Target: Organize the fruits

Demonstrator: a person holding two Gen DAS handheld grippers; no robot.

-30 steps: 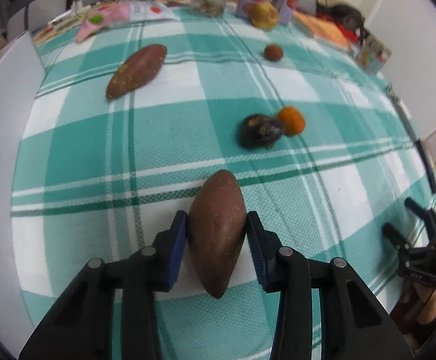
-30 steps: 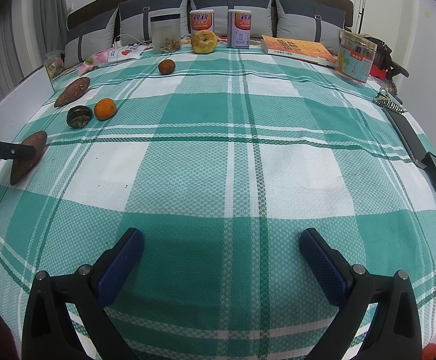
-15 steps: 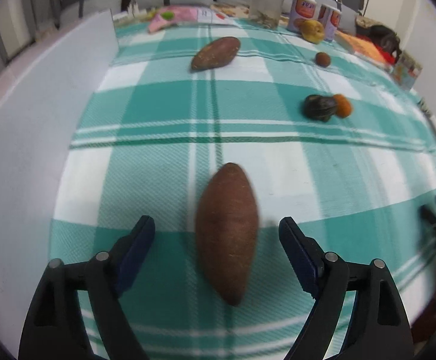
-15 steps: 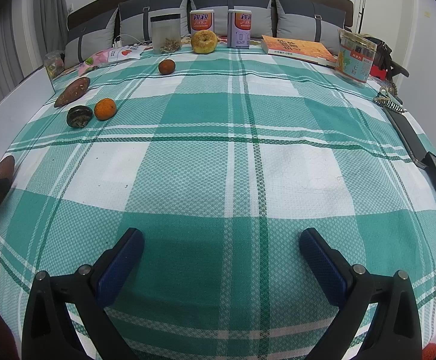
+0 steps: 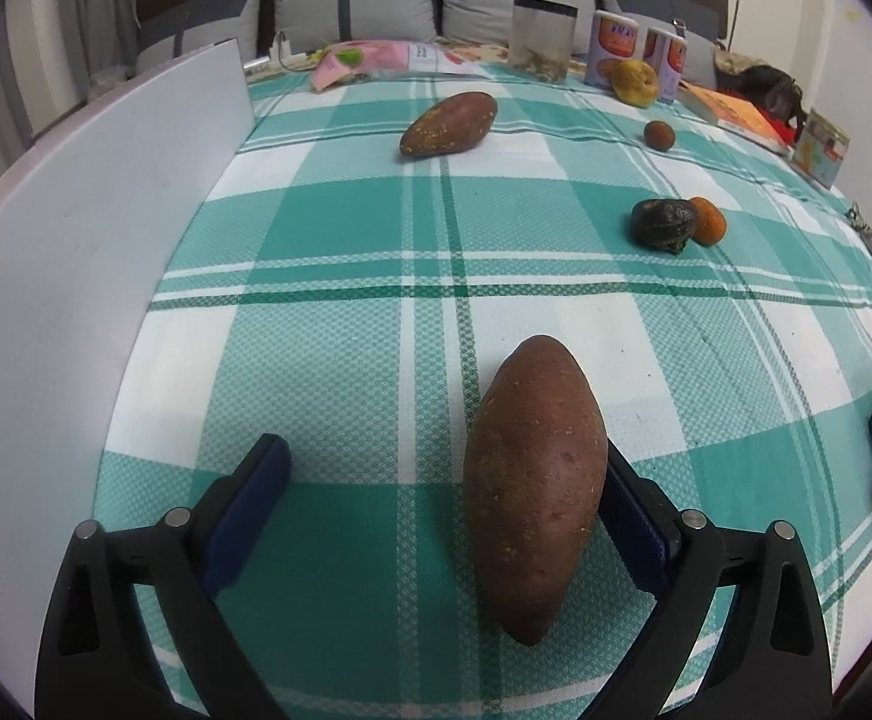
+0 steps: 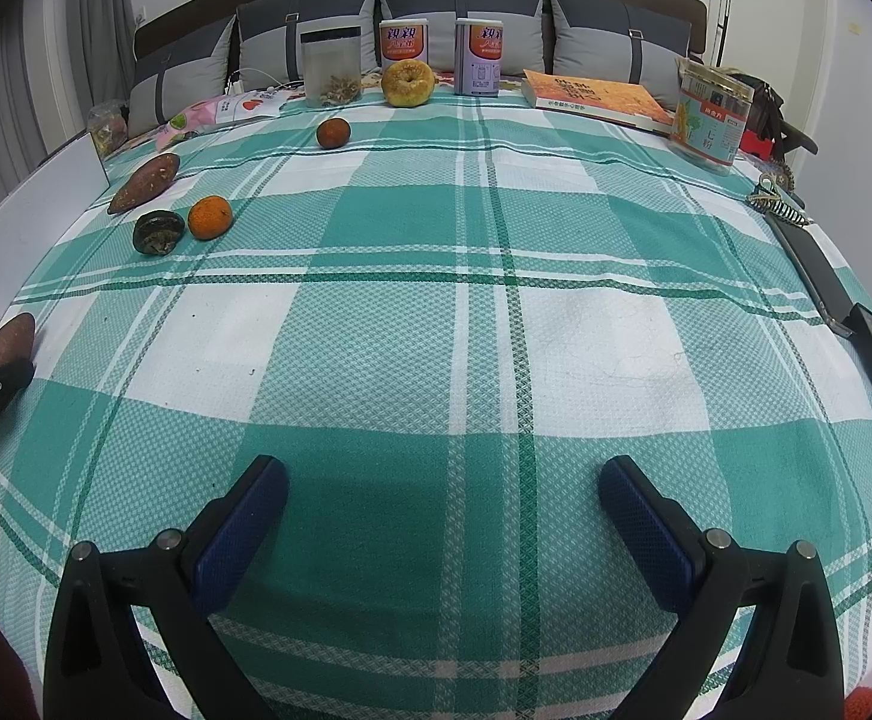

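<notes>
A brown sweet potato (image 5: 535,480) lies on the green plaid cloth between the fingers of my left gripper (image 5: 443,456). Its jaws are opening; the right pad sits close beside the potato and the left pad stands well clear. From the right wrist view this potato (image 6: 10,339) shows at the far left edge. Further back lie a second sweet potato (image 5: 449,123), a dark fruit (image 5: 662,223) touching an orange (image 5: 710,221), a small reddish fruit (image 5: 658,135) and a yellow fruit (image 5: 634,82). My right gripper (image 6: 443,468) hovers open over bare cloth, holding nothing.
A white board (image 5: 76,270) runs along the cloth's left side. At the back stand a clear jar (image 6: 331,69), two cans (image 6: 403,39), a book (image 6: 595,96) and a tin (image 6: 709,120), with pillows behind. A long dark object (image 6: 826,282) lies at the right edge.
My left gripper has opened wide and let go of the sweet potato, which now rests on the cloth. Its view swung towards the white board. The right gripper stayed still.
</notes>
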